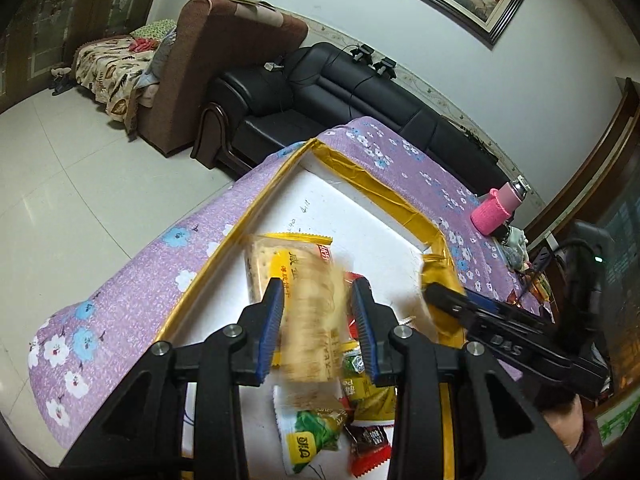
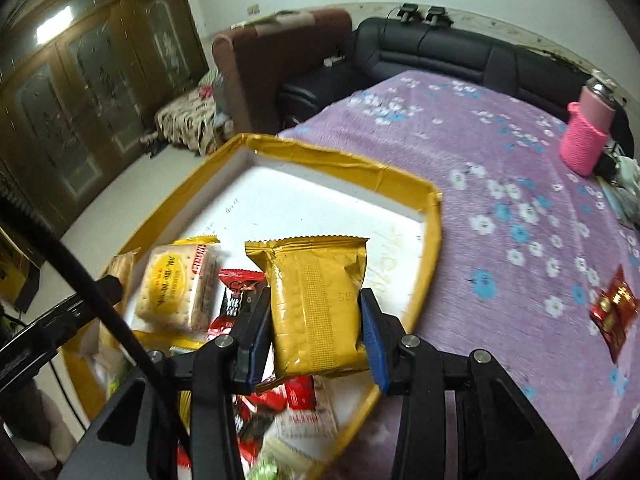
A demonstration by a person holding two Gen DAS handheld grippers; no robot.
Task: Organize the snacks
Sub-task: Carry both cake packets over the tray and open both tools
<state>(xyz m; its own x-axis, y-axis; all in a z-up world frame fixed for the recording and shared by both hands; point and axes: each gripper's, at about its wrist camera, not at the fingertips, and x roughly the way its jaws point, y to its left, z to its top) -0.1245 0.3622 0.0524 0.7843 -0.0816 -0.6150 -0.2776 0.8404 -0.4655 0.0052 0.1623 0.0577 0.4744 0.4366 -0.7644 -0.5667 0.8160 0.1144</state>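
**Two snack packs held over the gold-rimmed tray**

A shallow tray (image 2: 434, 216) with a gold foil rim and a white floor sits on the surface, which is draped in a purple flowered cloth (image 2: 500, 152). Going left to right across its floor in the right wrist view: a yellow cracker pack (image 2: 176, 284) lying flat, then a red and black candy wrapper (image 2: 236, 292) beside it, with more red wrappers (image 2: 296, 396) heaped at the near end. A green and yellow sachet (image 1: 310, 436) lies in that near heap too.

The left gripper (image 1: 316, 320) has its jaws closed partway on a blurred cracker pack (image 1: 312, 320), held above the tray.

The right gripper (image 2: 316, 332) has its jaws closed partway on a gold pack (image 2: 316, 300), held upright above the tray's right half.

A red packet (image 2: 614, 308) lies on the cloth, well apart from the tray. A pink-sleeved bottle (image 2: 586, 136) stands at the far right.
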